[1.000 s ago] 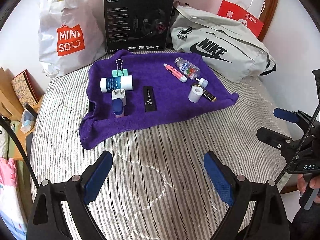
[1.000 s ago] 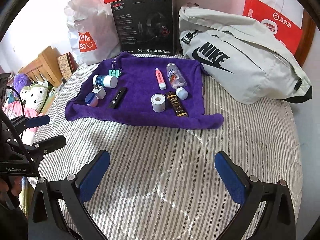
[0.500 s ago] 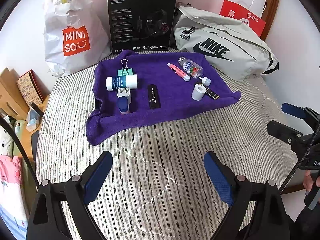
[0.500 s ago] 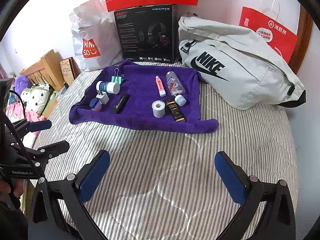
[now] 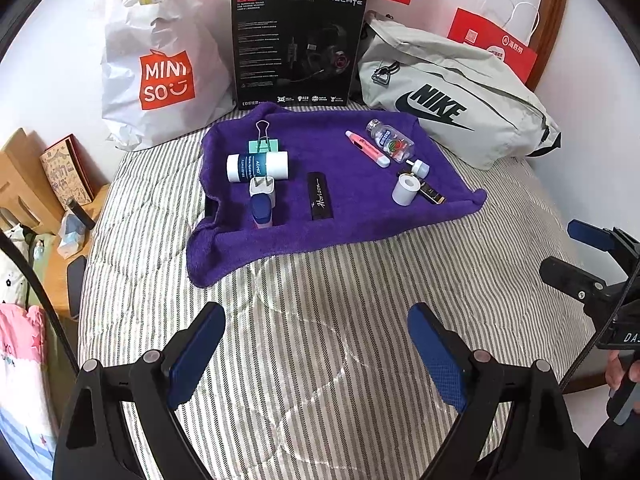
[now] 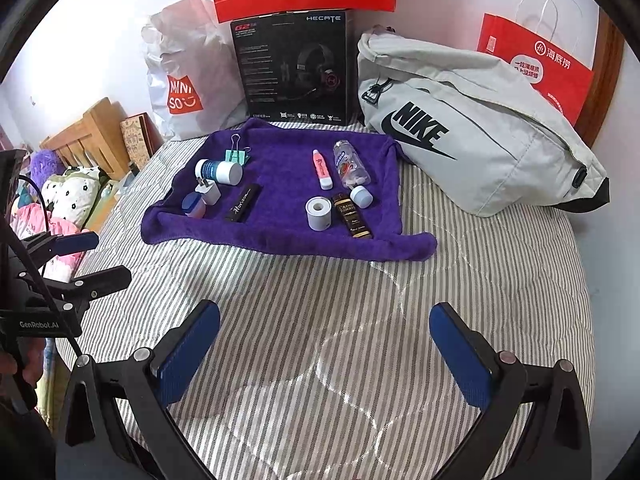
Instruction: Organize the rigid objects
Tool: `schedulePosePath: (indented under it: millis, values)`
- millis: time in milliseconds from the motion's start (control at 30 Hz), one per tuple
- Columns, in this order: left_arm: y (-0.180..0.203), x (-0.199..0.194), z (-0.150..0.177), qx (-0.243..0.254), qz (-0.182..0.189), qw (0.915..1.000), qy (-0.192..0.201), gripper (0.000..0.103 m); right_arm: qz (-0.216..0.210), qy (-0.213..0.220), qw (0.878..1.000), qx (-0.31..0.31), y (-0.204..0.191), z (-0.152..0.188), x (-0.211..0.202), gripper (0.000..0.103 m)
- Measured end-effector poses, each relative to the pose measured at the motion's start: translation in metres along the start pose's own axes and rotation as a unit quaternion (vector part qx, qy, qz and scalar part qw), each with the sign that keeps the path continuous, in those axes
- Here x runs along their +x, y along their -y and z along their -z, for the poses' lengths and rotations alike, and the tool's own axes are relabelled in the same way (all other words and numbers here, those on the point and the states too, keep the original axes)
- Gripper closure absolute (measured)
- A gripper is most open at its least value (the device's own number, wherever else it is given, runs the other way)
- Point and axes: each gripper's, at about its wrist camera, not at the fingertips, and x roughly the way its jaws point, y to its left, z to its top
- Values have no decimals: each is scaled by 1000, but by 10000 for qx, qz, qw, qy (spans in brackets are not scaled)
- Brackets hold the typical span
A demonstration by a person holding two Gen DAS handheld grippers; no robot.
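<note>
A purple towel point(image 5: 352, 216) point(image 6: 280, 236) lies on the striped bed and carries several small items. On its left are a green binder clip point(image 5: 262, 142), a white and blue bottle point(image 5: 258, 166), a white charger plug point(image 5: 262, 188), a blue-capped tube point(image 5: 261, 210) and a black Horizon case point(image 5: 320, 196). On its right are a pink tube point(image 6: 322, 168), a clear bottle point(image 6: 350, 162), a white roll point(image 6: 319, 213) and a dark bar point(image 6: 352, 216). My left gripper point(image 5: 316, 354) and right gripper point(image 6: 324, 354) are open and empty, over the bed, short of the towel.
A white Miniso bag point(image 5: 160, 64), a black headset box point(image 5: 296, 48), a grey Nike bag point(image 6: 472, 136) and red paper bags point(image 6: 536, 68) stand along the wall behind the towel. A wooden bedside shelf point(image 5: 24, 184) is at the left.
Both grippers have pulled back and risen a little, so the towel and its items look smaller and farther. Nothing on the towel has moved. Both stay open.
</note>
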Motion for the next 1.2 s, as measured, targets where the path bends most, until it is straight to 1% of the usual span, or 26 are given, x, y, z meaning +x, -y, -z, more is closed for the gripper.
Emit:
schedulePosePath:
  millis: [667,1200]
  values:
    - [-3,-8,2,-13,-68,10000,47,10,-2,-57,10000,-41,-1,6,-2,0]
    - [-3,-11,3,8,-33,10000,73,10,26,-41,10000,-41,2,7,-6,0]
